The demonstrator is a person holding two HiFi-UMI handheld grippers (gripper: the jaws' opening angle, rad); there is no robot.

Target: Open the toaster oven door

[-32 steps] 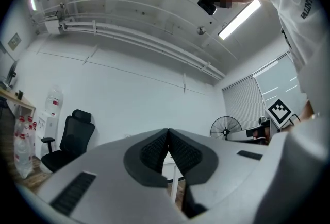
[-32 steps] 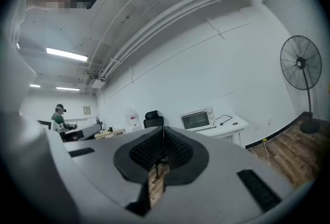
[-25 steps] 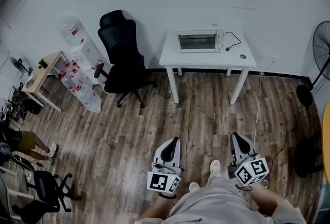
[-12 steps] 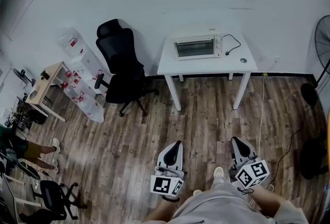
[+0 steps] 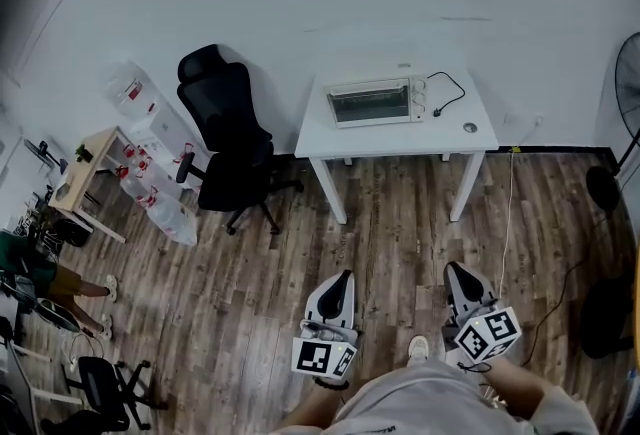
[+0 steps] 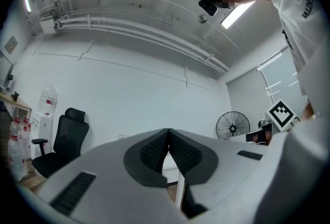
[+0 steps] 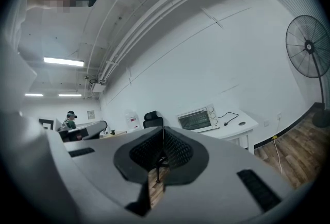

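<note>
Sitting upper centre on the white table (image 5: 400, 138), the toaster oven (image 5: 372, 103) is running lengthwise left to right, shut door facing the frame's bottom, handle too small to discern. Bottom centre, the left gripper (image 5: 345, 275) and right gripper (image 5: 452, 267) are pressing their jaws together, empty.

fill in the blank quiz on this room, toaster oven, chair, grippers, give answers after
1. The silver toaster oven stands on a white table over a ___ plank floor.
2. Its glass door is ___.
3. In the head view, the black office chair stands to the ___ of the oven.
4. The left gripper and the right gripper both have their jaws ___, with nothing held.

Missing words: wooden; closed; left; shut
</note>
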